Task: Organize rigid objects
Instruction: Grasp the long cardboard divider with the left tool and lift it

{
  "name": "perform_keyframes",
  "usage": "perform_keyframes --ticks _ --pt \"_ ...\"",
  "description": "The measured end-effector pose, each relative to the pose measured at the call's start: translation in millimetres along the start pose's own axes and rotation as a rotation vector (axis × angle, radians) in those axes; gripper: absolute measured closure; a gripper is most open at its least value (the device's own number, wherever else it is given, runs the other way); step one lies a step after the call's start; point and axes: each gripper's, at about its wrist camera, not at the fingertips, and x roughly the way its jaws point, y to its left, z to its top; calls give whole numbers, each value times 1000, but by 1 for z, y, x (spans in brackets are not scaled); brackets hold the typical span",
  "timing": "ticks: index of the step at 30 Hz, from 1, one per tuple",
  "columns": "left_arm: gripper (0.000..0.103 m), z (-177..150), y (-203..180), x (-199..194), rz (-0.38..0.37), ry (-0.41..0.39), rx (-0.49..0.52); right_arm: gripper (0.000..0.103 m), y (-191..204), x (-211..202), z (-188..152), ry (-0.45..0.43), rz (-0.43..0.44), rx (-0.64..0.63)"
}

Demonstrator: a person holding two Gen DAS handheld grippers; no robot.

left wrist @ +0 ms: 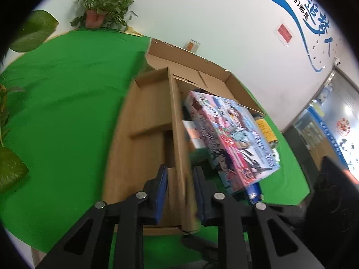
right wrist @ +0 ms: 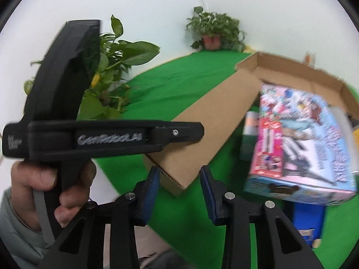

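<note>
Blue-padded jaws of the left gripper sit nearly closed astride an upright wall of the cardboard box. They appear to pinch that wall, though the blur leaves the contact uncertain. The right gripper hovers just off the carton's near corner, drawn in to its narrowest, with nothing between the pads.

The main thing to sort, a brightly printed box, lies tilted in the carton's right-hand part. It is propped on smaller packages, with its near corner jutting past the carton's edge. A yellow-labelled can lies just beside it on the right, and a blue container lies under its near end. Left of the wall the carton is bare. Around it spreads the green cloth, with a potted plant at the far wall. In the right wrist view a hand grips the left tool's handle.

As I judge it, the danger is the perched box. Any tug or shove on the thin wall could rock the carton and send the box sliding onto the cloth. The right jaws must also spread before they can take anything that wide.
</note>
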Motion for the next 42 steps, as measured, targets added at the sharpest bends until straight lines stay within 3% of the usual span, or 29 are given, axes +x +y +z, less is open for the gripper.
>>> perform_keyframes --ticks 3,4,7,8,10,11,12,14,17,18,19,20,21,23,24,30,42 --pt "81 -4 -15 3 99 44 102 84 11 12 -2 21 45 -25" --pt "81 -7 -15 4 100 48 109 84 12 17 -2 31 72 -14" --pt "80 -11 3 4 -5 55 -4 82 7 30 -5 68 57 8" --pt "77 -12 7 0 2 52 -11 77 4 31 -8 68 21 14" --pt "58 -13 10 -7 55 34 18 60 -2 26 -11 61 -13 36" --pt "39 -11 13 -13 92 13 33 54 -6 24 -12 54 -28 55" --pt "31 -15 16 -17 104 -19 29 54 -7 21 -11 49 -37 68" --pt "31 -14 28 -25 97 -80 36 54 -13 15 -9 30 -52 93" --pt "33 -6 47 -20 101 -65 -11 56 -15 10 -4 8 -66 135" --pt "37 -5 50 -14 93 -45 -14 62 -15 7 -3 10 -53 155" --pt "44 -4 51 -9 85 -28 1 66 -17 1 4 19 -33 183" --pt "63 -5 50 -2 81 -3 21 70 -16 9 8 27 -34 204" --pt "75 -6 48 6 100 35 43 71 -19 7 8 29 -43 212" --pt "85 -8 45 13 164 51 66 77 -22 17 10 38 -63 268" --pt "87 -9 43 15 197 50 81 82 -23 21 11 39 -59 290" --pt "87 -13 31 13 273 79 119 83 -7 38 19 53 -124 255" --pt "85 -8 44 24 211 145 66 78 0 53 18 143 -184 279"
